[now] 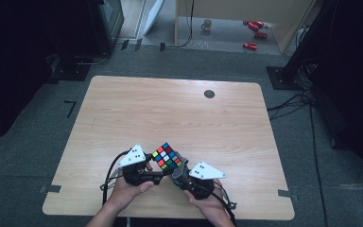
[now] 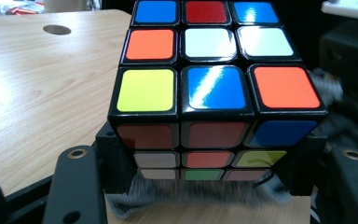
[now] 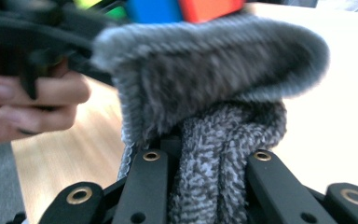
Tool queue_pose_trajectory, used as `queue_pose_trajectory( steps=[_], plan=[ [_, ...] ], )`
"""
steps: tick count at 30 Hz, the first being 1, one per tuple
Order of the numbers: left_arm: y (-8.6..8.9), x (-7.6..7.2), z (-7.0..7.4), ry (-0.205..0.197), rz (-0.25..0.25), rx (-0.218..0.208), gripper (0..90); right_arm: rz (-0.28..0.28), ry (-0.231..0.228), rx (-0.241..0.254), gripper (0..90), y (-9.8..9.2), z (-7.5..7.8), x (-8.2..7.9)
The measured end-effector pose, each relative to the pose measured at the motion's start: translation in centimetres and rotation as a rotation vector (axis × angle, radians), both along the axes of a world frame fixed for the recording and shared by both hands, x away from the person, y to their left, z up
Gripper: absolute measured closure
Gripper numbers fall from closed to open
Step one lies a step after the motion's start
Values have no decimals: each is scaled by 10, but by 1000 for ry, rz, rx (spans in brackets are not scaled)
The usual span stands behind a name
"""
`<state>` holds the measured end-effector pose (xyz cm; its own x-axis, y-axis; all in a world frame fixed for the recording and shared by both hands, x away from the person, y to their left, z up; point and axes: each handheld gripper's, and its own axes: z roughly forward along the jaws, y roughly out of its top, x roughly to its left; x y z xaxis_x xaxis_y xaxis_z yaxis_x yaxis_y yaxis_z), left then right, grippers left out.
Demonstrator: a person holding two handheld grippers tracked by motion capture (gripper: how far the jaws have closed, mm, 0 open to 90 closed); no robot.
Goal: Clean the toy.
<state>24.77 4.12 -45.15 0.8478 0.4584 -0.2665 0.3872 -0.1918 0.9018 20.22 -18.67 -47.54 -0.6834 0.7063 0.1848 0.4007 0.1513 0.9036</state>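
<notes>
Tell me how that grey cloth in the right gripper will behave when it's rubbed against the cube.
The grey cloth is probably floppy: it folds over above the right gripper, which pinches it bunched. Its fuzzy knit likely drags rather than slides on the cube. It looks light and hardly fragile.

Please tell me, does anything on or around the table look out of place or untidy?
Mostly tidy. Only the red cans stand out: several lie scattered on the floor beyond the wooden table, near a mug. The scrambled colourful puzzle cube and grey knitted cloth look intact.
</notes>
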Motion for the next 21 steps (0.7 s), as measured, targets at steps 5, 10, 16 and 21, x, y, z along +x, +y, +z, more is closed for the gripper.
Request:
queue_pose_trajectory(
  steps=[5,10,16,21],
  plan=[
    [-4,0,-2,6,-2,5,352,-85,3,51,782,-18,4,6],
    [-2,0,-1,4,1,8,352,11,-16,-23,780,6,-4,-4],
    [-3,0,-1,4,-4,4,352,-95,0,62,781,-17,3,7],
    [-3,0,-2,5,-1,11,352,-12,-6,2,780,3,-4,-2]
  ],
)
